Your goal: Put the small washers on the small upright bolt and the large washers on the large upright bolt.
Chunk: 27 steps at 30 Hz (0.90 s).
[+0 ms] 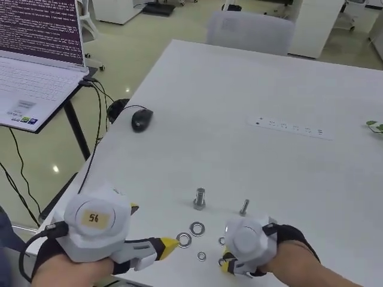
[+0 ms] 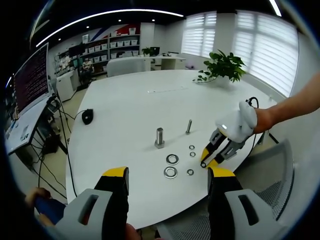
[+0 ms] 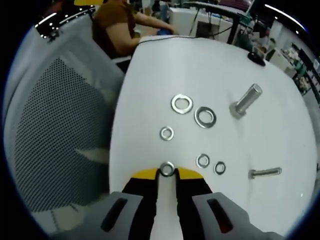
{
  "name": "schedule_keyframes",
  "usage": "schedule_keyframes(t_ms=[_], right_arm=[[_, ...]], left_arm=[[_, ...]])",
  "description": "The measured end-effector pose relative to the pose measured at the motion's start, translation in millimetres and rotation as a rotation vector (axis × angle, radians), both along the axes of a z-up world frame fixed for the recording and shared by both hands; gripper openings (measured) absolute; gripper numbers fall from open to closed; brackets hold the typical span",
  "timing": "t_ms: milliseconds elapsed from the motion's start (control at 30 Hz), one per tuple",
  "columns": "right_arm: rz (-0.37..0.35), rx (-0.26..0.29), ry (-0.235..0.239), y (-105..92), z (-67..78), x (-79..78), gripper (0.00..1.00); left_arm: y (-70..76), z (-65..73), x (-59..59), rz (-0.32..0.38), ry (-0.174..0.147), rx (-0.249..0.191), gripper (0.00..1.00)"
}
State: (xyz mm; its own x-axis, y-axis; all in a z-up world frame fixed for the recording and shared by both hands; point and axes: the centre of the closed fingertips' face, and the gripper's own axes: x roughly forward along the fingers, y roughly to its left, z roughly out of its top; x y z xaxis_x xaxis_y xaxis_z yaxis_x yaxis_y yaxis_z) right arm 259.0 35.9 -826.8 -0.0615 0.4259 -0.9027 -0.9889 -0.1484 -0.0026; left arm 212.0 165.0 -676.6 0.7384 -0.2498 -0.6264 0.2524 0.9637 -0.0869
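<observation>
In the head view the large silver hex-head bolt (image 1: 199, 198) stands upright on the white surface (image 1: 251, 84), with the small thin silver bolt (image 1: 244, 207) upright just to its right; two large silver ring washers (image 1: 197, 228) lie flat on the person's side of the large bolt, and a small silver ring washer (image 1: 201, 256) lies beyond them, nearer the person; the left tool (image 1: 169, 244) points in from the left of the large bolt, while the right tool (image 1: 227, 262) tips down near the surface's edge, its own body hiding its tips. In the left gripper view the left tool is released, jaws wide apart with nothing between them, both large washers lying between it and the large bolt; the right tool reaches in from the right of that bolt, yellow tips down at the surface. The right gripper view supplies what the others hide: its jaws are clenched narrowly on the rim of another small silver ring washer (image 3: 167, 169), the one farthest from the large bolt and close to the surface's edge, with a grey mesh chair (image 3: 65, 135) past that edge; whether the washer is lifted I cannot tell. The likely trouble: a thin ring pinched by its rim may slip out and drop over the edge; and the small bolt, free-standing on its head, could topple if nudged during threading.
</observation>
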Motion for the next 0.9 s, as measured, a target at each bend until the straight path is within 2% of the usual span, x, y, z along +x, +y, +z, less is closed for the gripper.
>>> schedule_keyframes(t_ms=[367,433,567,700,800,900], right_arm=[[-0.126,0.025,0.014,-15.4,1.9,15.9,0.14],[-0.128,0.021,0.02,-19.4,0.5,15.5,0.14],[-0.106,0.026,0.017,-19.9,1.2,14.8,0.14],[-0.03,0.005,0.02,-20.8,1.0,13.7,0.16],[-0.008,-0.006,0.03,-20.7,0.9,13.7,0.16],[0.03,-0.022,0.011,-20.5,1.1,14.1,0.15]], left_arm=[[-1.2,-0.3,-0.1,-0.004,0.004,0.002,0.63],[-1.5,-0.7,0.5,-0.006,0.004,0.002,0.63],[-4.7,-0.9,1.3,-0.017,0.006,0.003,0.63],[-5.8,-1.8,0.7,-0.022,0.009,0.003,0.63],[-6.2,-1.5,-0.2,-0.023,0.01,0.004,0.63],[-5.5,-2.0,-0.4,-0.022,0.01,0.006,0.63]])
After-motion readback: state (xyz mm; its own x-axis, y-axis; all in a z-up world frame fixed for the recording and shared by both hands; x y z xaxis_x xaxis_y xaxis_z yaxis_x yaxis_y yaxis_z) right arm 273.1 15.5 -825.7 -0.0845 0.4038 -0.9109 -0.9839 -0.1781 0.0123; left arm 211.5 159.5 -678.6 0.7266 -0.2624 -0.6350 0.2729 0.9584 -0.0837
